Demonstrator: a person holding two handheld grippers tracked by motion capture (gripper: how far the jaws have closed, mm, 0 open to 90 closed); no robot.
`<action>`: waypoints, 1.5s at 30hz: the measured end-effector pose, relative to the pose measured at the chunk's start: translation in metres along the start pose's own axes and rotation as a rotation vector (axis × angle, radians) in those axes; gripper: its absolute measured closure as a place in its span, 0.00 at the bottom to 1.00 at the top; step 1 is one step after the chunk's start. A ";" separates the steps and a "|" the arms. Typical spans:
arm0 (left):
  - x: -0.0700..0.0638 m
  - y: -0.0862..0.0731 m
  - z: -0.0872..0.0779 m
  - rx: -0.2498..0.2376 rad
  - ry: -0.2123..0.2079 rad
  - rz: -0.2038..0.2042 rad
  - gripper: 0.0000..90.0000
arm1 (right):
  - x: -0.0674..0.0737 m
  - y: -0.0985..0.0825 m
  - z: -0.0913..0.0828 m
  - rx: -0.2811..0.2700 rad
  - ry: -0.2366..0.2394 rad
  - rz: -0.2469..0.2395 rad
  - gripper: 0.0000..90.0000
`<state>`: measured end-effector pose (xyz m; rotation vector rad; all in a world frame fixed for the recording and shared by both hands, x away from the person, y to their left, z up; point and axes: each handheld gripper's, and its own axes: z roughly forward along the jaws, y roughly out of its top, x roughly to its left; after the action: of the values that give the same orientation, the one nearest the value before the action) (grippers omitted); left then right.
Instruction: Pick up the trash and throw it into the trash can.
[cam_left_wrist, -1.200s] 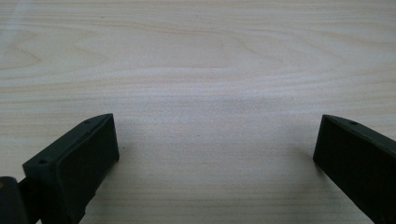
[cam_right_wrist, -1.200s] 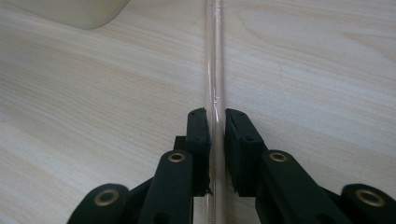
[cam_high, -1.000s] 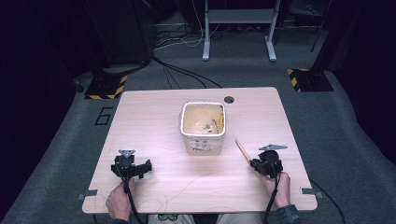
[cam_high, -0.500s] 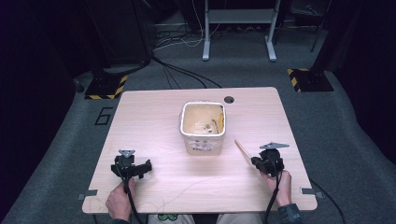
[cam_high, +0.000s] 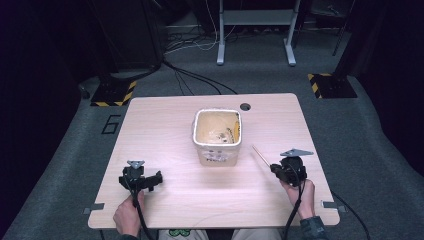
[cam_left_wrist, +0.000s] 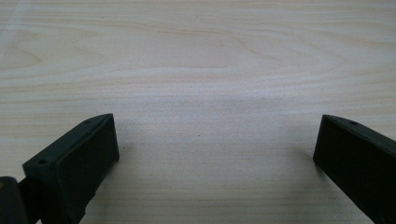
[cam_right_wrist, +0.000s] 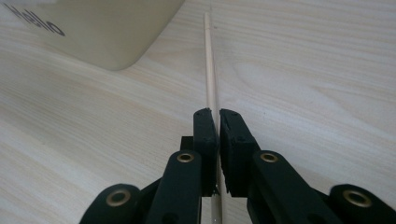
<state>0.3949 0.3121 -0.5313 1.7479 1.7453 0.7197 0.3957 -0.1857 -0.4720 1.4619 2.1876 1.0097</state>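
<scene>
Right gripper view puts the thin wooden stick (cam_right_wrist: 211, 65) straight ahead of you: your right gripper (cam_right_wrist: 218, 116) is clenched on it, the two black jaws pressed against its sides with only the stick between them. Its long axis runs along the line of the jaws, away from your hand, and its free end points toward the far part of the bench (cam_right_wrist: 303, 70), passing just beside the rounded corner of the cream tub (cam_right_wrist: 107, 32). The stick is pale, straight, round and very slender, with a plain unpainted look; a short piece of it also shows below the jaws, toward your hand. The tub's side carries dark lettering, cut off at the frame edge.

In the high view the stick (cam_high: 261, 154) slants from your right gripper (cam_high: 278, 169) up and to the left, its far tip aimed at the near right corner of the tub (cam_high: 217, 136) but apart from it. The tub stands upright near the middle of the bench (cam_high: 165, 125), square with rounded corners, its inside smeared brownish with some dark bits. Whether the stick's tip rests on the wood or hangs just above it, you cannot tell.

Your left gripper (cam_high: 150, 181) sits at the near left of the bench, well apart from the tub. In the left gripper view its jaws stand wide apart, released, with bare wood grain between them.
</scene>
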 end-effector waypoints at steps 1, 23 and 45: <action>0.000 0.000 0.000 0.000 0.000 0.000 0.00 | 0.001 0.001 -0.002 -0.004 -0.004 0.007 0.95; 0.000 0.000 0.000 0.000 0.000 -0.001 0.00 | 0.004 0.027 -0.027 -0.080 0.003 -0.026 0.95; 0.000 0.000 0.000 0.003 -0.001 0.004 0.00 | 0.011 0.055 -0.047 -0.130 -0.002 -0.076 0.95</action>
<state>0.3948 0.3125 -0.5311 1.7542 1.7438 0.7185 0.3990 -0.1808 -0.3993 1.3118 2.1166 1.1011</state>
